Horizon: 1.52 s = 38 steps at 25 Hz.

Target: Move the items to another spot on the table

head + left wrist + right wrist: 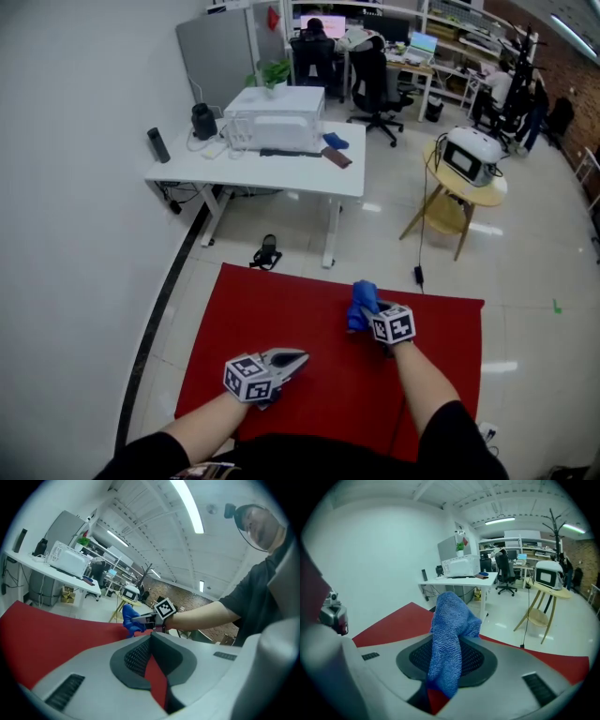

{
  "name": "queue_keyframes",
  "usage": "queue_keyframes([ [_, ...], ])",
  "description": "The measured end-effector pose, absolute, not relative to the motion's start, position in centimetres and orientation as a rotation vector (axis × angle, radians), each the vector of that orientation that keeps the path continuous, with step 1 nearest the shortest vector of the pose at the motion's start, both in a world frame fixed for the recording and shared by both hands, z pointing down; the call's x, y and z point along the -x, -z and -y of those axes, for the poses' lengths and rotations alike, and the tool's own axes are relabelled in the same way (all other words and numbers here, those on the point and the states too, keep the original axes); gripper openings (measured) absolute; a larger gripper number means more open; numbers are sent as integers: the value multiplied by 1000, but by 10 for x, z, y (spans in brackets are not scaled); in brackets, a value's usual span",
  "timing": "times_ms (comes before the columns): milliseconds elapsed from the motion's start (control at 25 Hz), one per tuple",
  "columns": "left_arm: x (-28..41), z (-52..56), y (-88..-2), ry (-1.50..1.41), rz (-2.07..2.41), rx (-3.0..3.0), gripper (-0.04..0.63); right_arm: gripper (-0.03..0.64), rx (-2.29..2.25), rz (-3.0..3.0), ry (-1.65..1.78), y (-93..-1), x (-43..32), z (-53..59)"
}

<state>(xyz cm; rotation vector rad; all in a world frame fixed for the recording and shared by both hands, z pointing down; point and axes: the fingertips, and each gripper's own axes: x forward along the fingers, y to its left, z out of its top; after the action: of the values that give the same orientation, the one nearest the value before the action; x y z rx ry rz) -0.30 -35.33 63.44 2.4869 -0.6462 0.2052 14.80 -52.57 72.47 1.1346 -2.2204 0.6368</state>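
A blue cloth (362, 296) hangs bunched between the pads of my right gripper (362, 317), which is shut on it above the far middle of the red table (281, 309). In the right gripper view the blue cloth (450, 634) rises from between the jaws and flops over at the top. My left gripper (294, 359) hovers over the near middle of the table, shut and holding nothing. The left gripper view looks past its own closed jaws toward the right gripper (140, 618) and the blue cloth (128, 618) in it.
Beyond the red table stand a white desk (281, 171) with a white appliance, and a round wooden side table (469, 192) with a white device. A black object (267, 253) lies on the floor. A white wall runs along the left.
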Motion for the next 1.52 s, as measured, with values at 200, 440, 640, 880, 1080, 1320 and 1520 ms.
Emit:
queue_keyframes([
  [200, 3, 361, -657, -214, 610, -2439, -8, 120, -1181, 2138, -643, -752, -144, 574],
  [440, 10, 356, -668, -236, 580, -2422, -8, 126, -1155, 2055, -614, -786, -128, 589],
  [640, 14, 350, -668, -250, 562, -2424, -8, 129, -1137, 2001, -579, -803, -124, 583],
  [880, 14, 341, -667, -269, 567, -2426, -8, 156, -1195, 1965, -628, -810, -125, 585],
  [1080, 15, 337, -665, -276, 562, -2430, -8, 290, -1177, 2029, -642, -802, -122, 579],
  [1320, 7, 327, -656, -268, 559, -2444, -8, 311, -1264, 2133, -545, -759, -142, 570],
  [1520, 4, 317, -640, -228, 596, -2461, -8, 311, -1254, 2260, -539, -725, -147, 527],
])
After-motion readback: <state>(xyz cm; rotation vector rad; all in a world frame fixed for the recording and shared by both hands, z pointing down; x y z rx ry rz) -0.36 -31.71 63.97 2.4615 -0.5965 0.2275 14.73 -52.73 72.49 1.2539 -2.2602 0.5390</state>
